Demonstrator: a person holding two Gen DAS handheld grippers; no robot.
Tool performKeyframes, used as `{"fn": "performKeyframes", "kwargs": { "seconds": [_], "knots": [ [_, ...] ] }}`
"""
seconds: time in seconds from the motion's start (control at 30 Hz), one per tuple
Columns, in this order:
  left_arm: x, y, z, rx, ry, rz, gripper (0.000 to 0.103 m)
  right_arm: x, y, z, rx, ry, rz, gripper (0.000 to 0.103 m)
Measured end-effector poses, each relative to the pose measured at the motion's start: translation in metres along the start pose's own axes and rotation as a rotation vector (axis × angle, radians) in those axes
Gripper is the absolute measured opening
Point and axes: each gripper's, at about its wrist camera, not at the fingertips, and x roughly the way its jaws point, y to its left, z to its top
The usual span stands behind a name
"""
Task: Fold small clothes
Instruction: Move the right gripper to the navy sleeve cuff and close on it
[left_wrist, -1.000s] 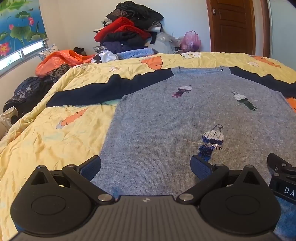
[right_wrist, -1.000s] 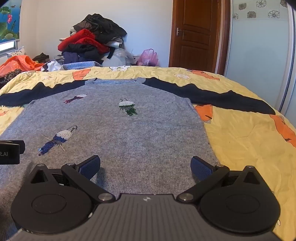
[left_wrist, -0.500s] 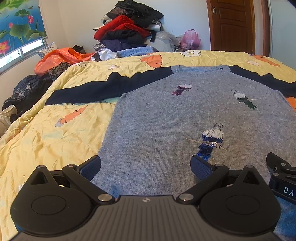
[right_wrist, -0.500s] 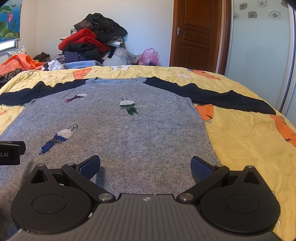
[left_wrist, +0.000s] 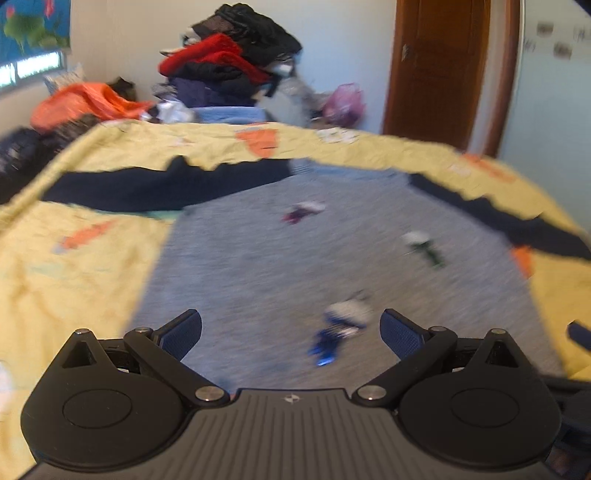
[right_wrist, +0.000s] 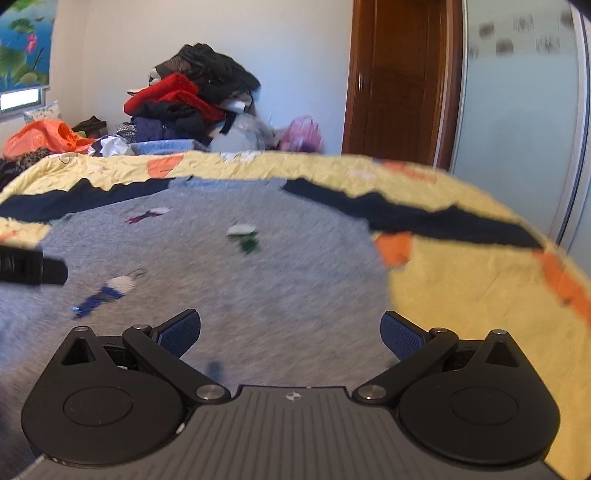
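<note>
Fingers (left_wrist: 181, 334) of both grippers spread, empty, above one grey sweater (left_wrist: 295, 266) (three motifs) on the bed (left_wrist: 74, 266); views now tilted rightward, blurred.

The left black two-finger gripper with blue ribbed pads (left_wrist: 291, 330) fills the bottom of its own view, jaws spread wide, nothing between them. The right black gripper of the same make (right_wrist: 290, 331) sits likewise, jaws wide apart and empty. Each shows blurred at the other view's edge.
</note>
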Motion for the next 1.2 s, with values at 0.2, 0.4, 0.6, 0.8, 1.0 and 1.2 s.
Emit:
{"fn": "performKeyframes", "kwargs": {
  "seconds": [0.2, 0.4, 0.6, 0.8, 1.0, 1.2],
  "knots": [
    [0.023, -0.03, 0.016, -0.024, 0.047, -0.091, 0.103, 0.01, -0.058, 0.009, 0.003, -0.007, -0.003, 0.103],
    [0.053, -0.068, 0.038, 0.018, 0.046, -0.16, 0.103, 0.037, -0.145, 0.021, -0.017, -0.004, -0.047, 0.103],
    [0.094, -0.128, 0.056, 0.136, 0.027, -0.224, 0.103, 0.075, -0.247, 0.034, 0.067, 0.026, -0.121, 0.102],
    [0.128, -0.173, 0.071, 0.181, 0.061, -0.235, 0.103, 0.107, -0.306, 0.043, 0.152, 0.054, -0.137, 0.091],
    [0.15, -0.191, 0.083, 0.166, 0.073, -0.252, 0.103, 0.141, -0.323, 0.052, 0.106, 0.103, -0.13, 0.056],
    [0.157, -0.206, 0.091, 0.215, 0.031, -0.263, 0.103, 0.163, -0.355, 0.058, 0.174, 0.107, -0.122, 0.049]
  ]
}}
